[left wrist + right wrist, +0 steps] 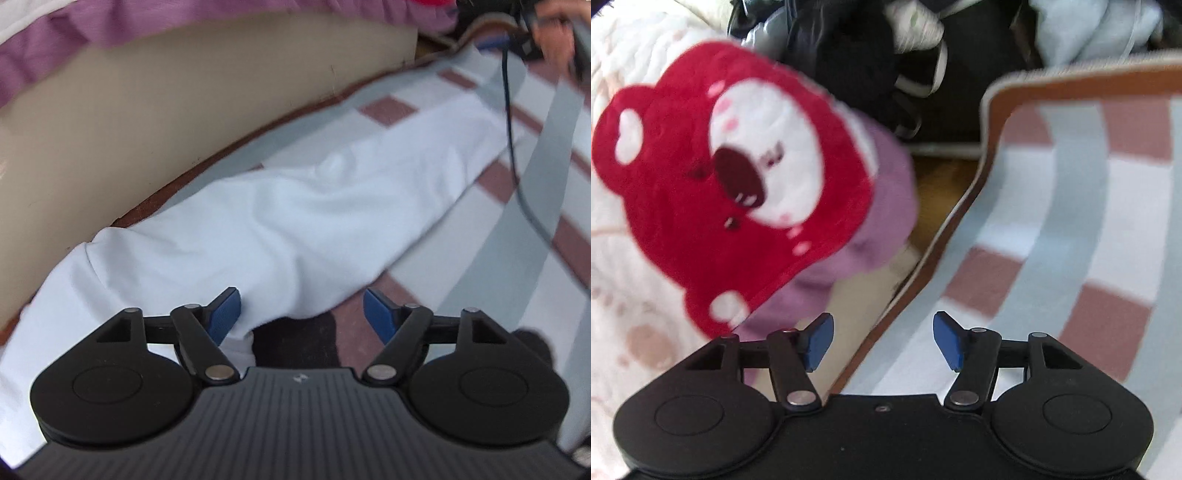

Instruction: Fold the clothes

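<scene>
**Both hands wide apart, white garment stretched along the mat**

My left gripper (302, 314) is hanging over the near end of the white garment (295, 218), blue pads spread wide with nothing between them. The left pad (223, 317) sits over the cloth; the right pad is over the checked mat (461, 280) just beside it. The garment lies on that mat as one long band, its long axis running from lower left by my fingers up to the far right, alongside the beige bed base (166, 122). Its near end is cut off by my own gripper body, so I can't see how that end finishes. A dark patch (295, 343) shows just under the cloth edge between my fingers; possibly a sock or a shadow, too blurred to call. A black cable (511, 147) crosses the garment's far end, and the person's hand up there is smeared by motion.

My right gripper (882, 341) is spread open too, gripping nothing, straddling the mat's brown edge (923, 273). A red bear-face plush (731, 184) on purple fabric (886, 206) fills the left, blurred. Beyond the mat sits a dark heap of clothes (857, 59); whether a bag or basket holds them I cannot tell.
</scene>
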{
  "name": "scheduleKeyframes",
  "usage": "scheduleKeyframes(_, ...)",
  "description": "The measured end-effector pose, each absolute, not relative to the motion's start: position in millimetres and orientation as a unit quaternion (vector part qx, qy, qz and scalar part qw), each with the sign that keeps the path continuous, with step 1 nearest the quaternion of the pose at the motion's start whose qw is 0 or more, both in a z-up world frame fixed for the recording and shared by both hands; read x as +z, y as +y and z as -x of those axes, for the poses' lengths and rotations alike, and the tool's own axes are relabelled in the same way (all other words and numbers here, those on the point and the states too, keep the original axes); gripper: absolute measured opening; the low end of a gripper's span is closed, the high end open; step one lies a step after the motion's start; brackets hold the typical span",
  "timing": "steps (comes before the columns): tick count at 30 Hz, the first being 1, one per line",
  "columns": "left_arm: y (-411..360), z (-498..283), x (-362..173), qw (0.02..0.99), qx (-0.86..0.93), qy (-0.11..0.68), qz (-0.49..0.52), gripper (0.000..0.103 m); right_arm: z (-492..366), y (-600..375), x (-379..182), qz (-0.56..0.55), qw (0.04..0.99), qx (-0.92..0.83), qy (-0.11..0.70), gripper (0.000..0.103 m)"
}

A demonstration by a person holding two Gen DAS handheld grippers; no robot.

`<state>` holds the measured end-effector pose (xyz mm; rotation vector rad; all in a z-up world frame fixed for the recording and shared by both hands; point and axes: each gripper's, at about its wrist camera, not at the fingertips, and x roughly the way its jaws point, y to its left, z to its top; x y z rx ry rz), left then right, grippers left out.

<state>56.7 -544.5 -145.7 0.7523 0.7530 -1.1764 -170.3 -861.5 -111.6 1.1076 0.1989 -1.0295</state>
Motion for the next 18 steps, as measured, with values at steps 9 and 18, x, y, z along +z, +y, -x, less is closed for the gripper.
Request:
scheduleKeyframes(9,-522,-86,-130,0.767,-0.463,0.376,-0.234,0.011,136,-865,-121,-0.524,0.735,-0.405,0.144,0.066)
scheduleKeyframes(18,-500,-93,-111,0.779,-0.458,0.398,-0.157,0.011,131,-851,-107,-0.391,0.742,-0.459,0.293,0.066)
